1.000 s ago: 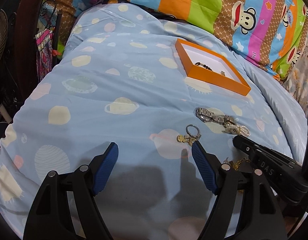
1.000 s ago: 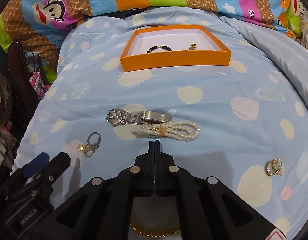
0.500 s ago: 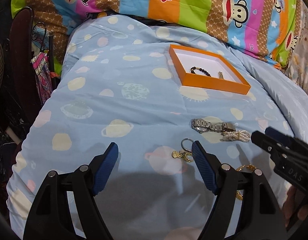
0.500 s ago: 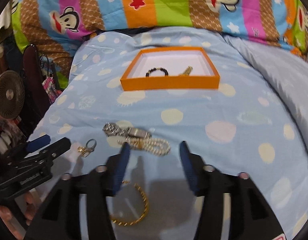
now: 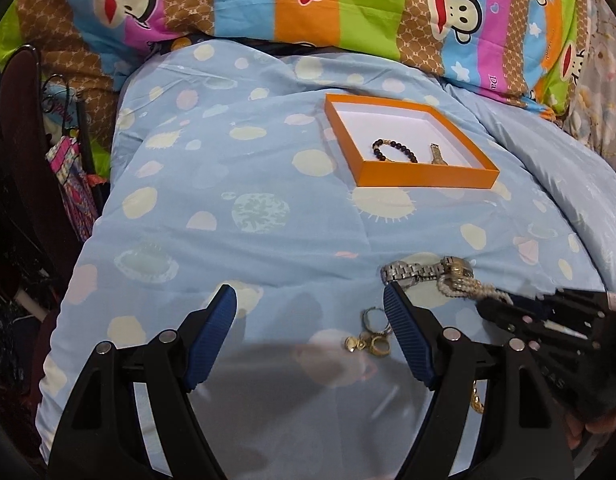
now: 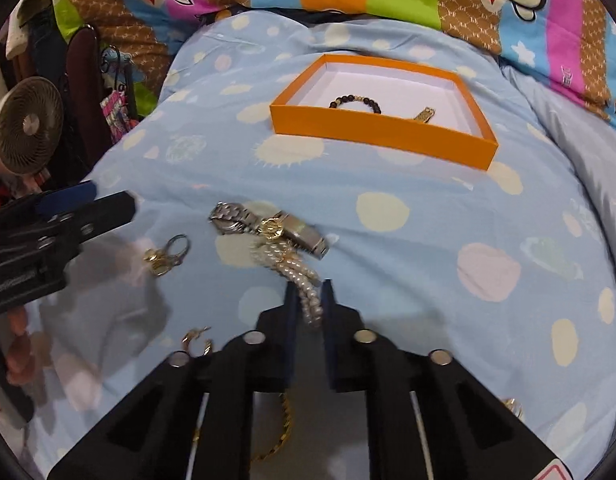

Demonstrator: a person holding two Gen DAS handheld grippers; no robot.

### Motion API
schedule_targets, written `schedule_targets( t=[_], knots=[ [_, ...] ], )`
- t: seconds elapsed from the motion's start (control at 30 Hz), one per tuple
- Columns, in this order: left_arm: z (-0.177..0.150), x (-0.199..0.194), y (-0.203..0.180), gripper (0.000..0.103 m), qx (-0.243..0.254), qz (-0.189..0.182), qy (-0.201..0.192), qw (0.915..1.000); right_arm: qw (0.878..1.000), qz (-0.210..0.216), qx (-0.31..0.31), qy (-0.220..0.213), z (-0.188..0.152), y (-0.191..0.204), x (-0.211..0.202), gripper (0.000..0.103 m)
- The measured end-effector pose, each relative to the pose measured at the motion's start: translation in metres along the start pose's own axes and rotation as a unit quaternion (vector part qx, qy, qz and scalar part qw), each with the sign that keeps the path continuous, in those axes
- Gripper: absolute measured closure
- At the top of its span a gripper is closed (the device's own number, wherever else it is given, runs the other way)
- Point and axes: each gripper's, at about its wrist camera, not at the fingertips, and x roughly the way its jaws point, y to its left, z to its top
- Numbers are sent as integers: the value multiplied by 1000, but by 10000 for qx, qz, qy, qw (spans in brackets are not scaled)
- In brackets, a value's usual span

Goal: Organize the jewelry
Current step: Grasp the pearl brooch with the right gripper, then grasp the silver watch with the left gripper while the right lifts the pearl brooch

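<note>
An orange tray lies on the blue bedspread and holds a dark bead bracelet and a small gold piece. My right gripper is shut on a pearl bracelet, whose far end lies against a silver watch. In the left wrist view the pearls and watch lie at right. My left gripper is open and empty, with gold and silver rings by its right finger. A gold chain lies under the right gripper.
A striped monkey-print pillow lines the far side. A small fan and a dark chair stand off the bed's left edge. A gold earring and another ring lie near the right gripper.
My right gripper opened, dropped the gold chain on the bed, then moved forward and shut on the pearl bracelet. My left gripper drew back a little and stayed open.
</note>
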Motion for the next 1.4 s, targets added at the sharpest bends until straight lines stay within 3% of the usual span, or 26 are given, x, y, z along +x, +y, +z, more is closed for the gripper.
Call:
schedule_targets(
  t=[0.3, 0.6, 0.77, 0.9, 1.03, 1.17, 1.3, 1.4],
  knots=[
    [6, 13, -22, 29, 101, -415, 200, 9989, 9973, -266, 596, -321, -35, -22, -39, 96],
    [10, 48, -77, 31, 1029, -666, 398, 9917, 9911, -16, 1282, -369, -59, -45, -44, 96],
    [8, 60, -79, 48, 1278, -1045, 513, 9849, 9901, 52, 1348, -400, -60, -46, -43, 96],
    [1, 53, -83, 72, 1510, -1338, 485, 9782, 9891, 84, 1409, -417, -59, -49, -42, 96],
    [-9, 44, -90, 73, 1691, -1468, 461, 9735, 9889, 71, 1417, -448, -59, -50, -43, 96],
    [-12, 41, -94, 72, 1671, -1377, 429, 9753, 9891, 51, 1398, -450, -60, -49, -43, 96],
    [-6, 48, -93, 58, 1514, -1363, 441, 9780, 9894, 52, 1381, -449, -60, -50, -43, 96],
    [-4, 51, -96, 58, 1557, -1329, 419, 9779, 9893, 52, 1382, -454, -60, -49, -43, 96]
  ],
)
